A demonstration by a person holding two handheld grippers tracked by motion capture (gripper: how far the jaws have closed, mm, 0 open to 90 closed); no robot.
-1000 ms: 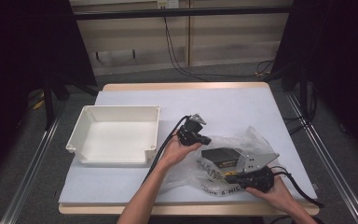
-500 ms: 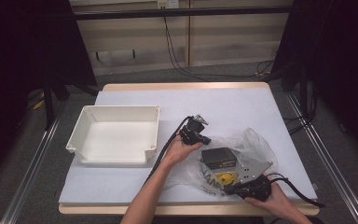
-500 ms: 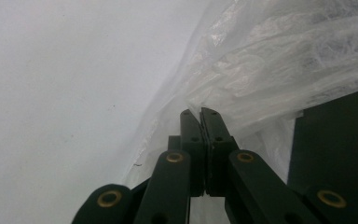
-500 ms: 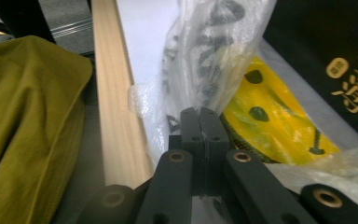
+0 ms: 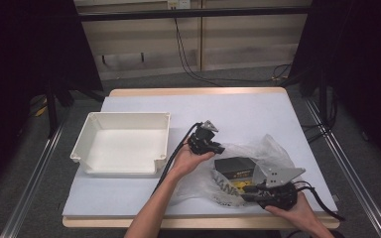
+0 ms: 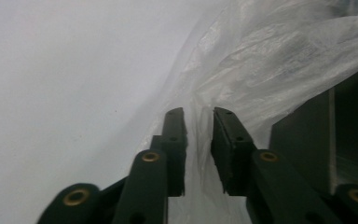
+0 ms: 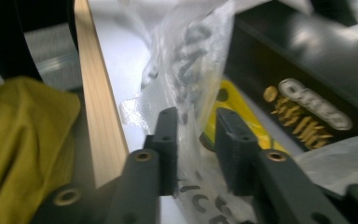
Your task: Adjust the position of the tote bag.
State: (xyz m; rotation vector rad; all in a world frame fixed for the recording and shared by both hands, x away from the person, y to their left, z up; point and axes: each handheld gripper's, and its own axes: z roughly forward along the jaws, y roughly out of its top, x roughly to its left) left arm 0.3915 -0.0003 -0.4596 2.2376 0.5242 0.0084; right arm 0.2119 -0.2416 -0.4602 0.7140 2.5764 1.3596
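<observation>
Plastic bag (image 5: 250, 163): clear, crumpled, lying on the right half of the white table (image 5: 238, 111), near its front edge, with a black box (image 5: 235, 167) inside it.
Bag at the left jaws: in the left gripper view a fold of the film (image 6: 242, 70) runs through the narrow gap between the two pads; the pads stand slightly apart and do not pinch it.
Bag at the right jaws: in the right gripper view the printed film (image 7: 186, 56) hangs between the pads, which are also a little apart and not pressing.
Left gripper (image 5: 217, 148): jaws have just been opening, bag edge loose between them.
Right gripper (image 5: 248, 191): jaws have just been opening, film loose between them.
Left hand (image 5: 191, 159): palm up beneath the gripper at the bag's left edge, forearm coming in from the bottom.
Right hand (image 5: 292, 210): low at the table's front edge, gripper pointing left into the bag.
White tray (image 5: 87, 148): left of the bag, well apart from it.
</observation>
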